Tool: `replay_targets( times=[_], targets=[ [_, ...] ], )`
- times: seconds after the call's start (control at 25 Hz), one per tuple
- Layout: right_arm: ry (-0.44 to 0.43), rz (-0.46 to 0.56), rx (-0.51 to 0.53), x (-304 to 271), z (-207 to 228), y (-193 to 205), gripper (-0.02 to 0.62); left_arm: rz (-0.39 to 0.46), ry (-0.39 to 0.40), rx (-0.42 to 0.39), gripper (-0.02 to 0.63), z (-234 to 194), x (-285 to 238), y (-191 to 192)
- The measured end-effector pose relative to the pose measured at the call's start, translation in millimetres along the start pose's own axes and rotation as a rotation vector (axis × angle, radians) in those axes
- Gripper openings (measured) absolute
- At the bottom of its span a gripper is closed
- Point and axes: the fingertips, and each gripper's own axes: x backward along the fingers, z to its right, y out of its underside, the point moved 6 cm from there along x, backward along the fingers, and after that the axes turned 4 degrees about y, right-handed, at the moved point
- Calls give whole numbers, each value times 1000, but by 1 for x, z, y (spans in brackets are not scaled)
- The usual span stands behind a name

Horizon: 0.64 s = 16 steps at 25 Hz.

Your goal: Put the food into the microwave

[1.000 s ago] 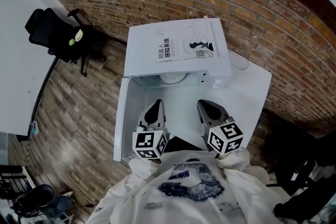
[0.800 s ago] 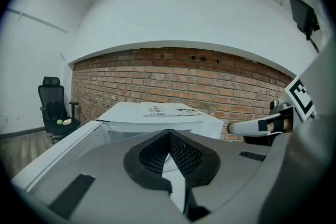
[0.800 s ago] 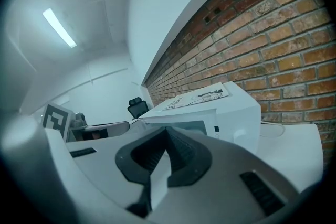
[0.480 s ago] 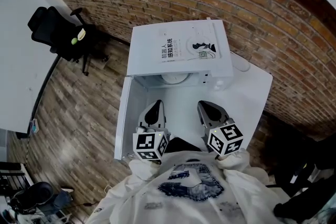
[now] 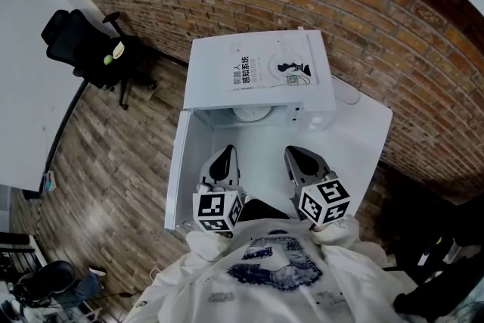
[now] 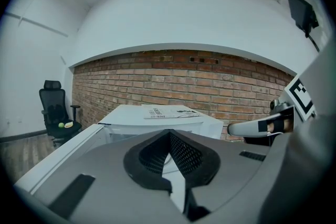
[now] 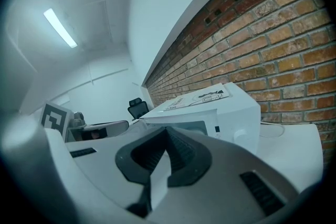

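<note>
Both grippers shut on nothing, food not clearly in view

The left gripper [image 5: 226, 155] and right gripper [image 5: 296, 155] hang over the near edge of the surface [image 5: 355, 140], each with jaws pinched together and empty. The microwave [image 5: 261, 72] stands at the far edge with its door [image 5: 175, 170] open to the left. A pale round disc [image 5: 250, 113] lies inside, plate or turntable I cannot tell. If a plate, likely stiff, smooth and breakable: grip the rim.

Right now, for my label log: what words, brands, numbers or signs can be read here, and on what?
Sheet atop the microwave: printed characters beside a dark drawing, too small to read.
Marker cubes on left tongs and right tongs: black-and-white square patterns, no words.
Microwave front: no legible brand or number.
</note>
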Motion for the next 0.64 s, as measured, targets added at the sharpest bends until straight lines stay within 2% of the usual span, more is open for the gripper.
replay_targets(
  times=[0.64],
  targets=[
    [-11, -16, -21, -1, 3, 4, 14, -13, 4, 16, 6, 5, -4, 2]
  ],
)
